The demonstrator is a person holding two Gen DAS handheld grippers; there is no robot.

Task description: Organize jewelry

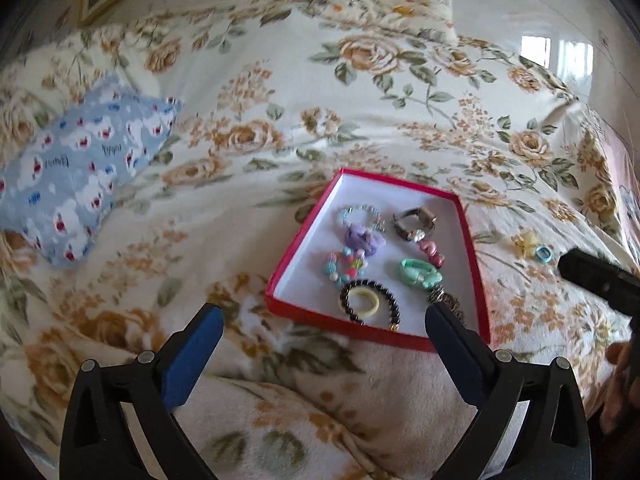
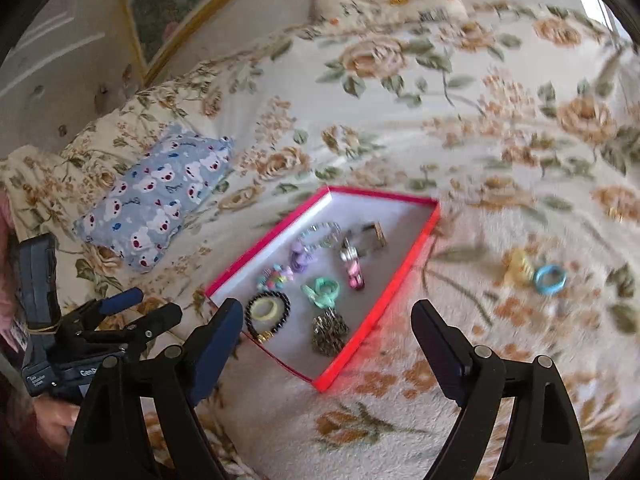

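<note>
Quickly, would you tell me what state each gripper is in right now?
Left gripper: open, holding nothing.
Right gripper: open, holding nothing.

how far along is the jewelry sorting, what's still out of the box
Mostly done: the red box already holds the watch, bead bracelets, the black bracelet and clips. Nothing is in hand: the left tool and right tool are both open. Left: the yellow clip and blue ring lying on the blanket.
</note>
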